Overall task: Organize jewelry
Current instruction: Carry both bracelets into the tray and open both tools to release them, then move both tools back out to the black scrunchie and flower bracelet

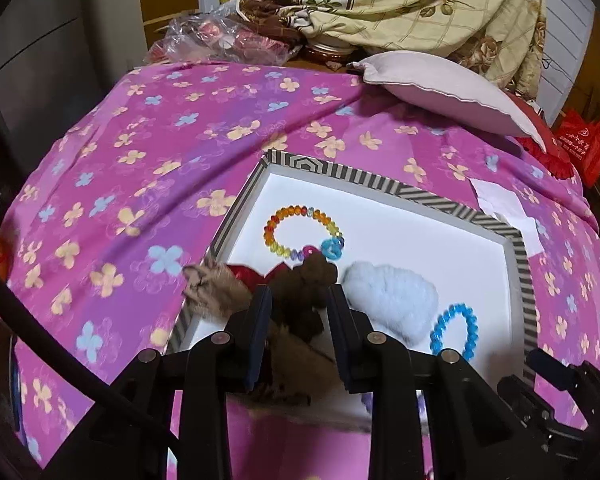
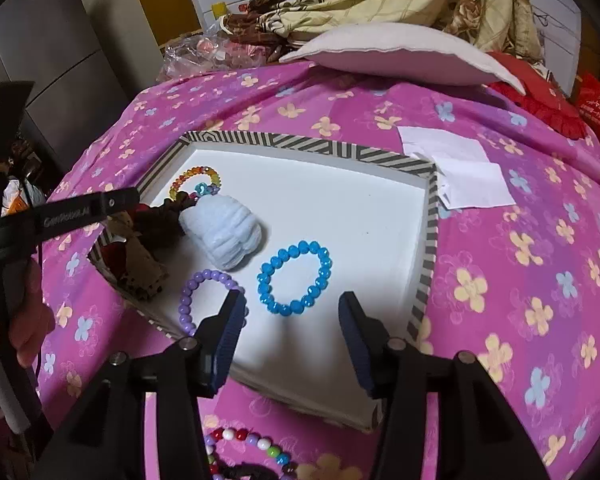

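So we're mid-sort here, filling up the striped box (image 2: 424, 256) on the pink flowered bedspread (image 2: 520, 280). Both grippers look like they're between drops: the right gripper (image 2: 292, 332) has its jaws apart with nothing in them, hanging over the near edge of the box just short of the blue bead bracelet (image 2: 296, 276), and the purple bead bracelet (image 2: 204, 292) lies right beside its left finger. The left gripper (image 1: 298, 316) is released too, jaws wide above the brown fuzzy scrunchie (image 1: 308, 280), not pinching it as far as we can tell (blurry down there). Already in the box: the amber bead bracelet (image 1: 300, 232) and a fluffy white scrunchie (image 2: 224, 232). Still outside is the multicolour bead bracelet (image 2: 252, 446) on the spread in front of the box, so we reckon that's next, meaning the right gripper backs off and drops low over it to pinch one strand.
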`<state>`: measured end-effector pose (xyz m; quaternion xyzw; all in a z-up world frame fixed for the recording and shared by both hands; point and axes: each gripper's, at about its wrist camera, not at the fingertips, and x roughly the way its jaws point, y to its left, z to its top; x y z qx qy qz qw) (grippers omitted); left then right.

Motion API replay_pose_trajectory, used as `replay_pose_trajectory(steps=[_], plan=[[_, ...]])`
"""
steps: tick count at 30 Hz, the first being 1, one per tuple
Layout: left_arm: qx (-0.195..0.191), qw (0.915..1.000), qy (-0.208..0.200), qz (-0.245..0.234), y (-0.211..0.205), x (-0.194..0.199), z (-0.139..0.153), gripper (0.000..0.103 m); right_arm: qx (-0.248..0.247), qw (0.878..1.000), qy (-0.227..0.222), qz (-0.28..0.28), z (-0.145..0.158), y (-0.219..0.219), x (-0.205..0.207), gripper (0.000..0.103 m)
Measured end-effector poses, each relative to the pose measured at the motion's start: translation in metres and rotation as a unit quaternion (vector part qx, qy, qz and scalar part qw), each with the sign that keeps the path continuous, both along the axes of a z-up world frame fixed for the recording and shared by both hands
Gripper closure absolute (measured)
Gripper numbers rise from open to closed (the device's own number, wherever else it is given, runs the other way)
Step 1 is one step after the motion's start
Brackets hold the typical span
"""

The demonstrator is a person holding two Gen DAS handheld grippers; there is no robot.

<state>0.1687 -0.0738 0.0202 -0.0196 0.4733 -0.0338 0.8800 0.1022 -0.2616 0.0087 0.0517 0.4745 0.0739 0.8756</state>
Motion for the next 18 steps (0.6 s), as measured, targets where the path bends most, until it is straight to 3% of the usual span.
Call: replay_pose_trajectory(steps=[4,18], plan=[[0.009,0.9998,-0.018,-0.003,-0.002,-0.021,0.008,0.053,0.003,1.000,-0.004,-0.002,0.006,0.001,-0.014,0.046],[0.011,0.9991,-0.038,-0.013,-0.010,-0.089,0.016,0.053,-0.010,1.000,-0.010,0.005,0.016,0.008,-0.065,0.044]])
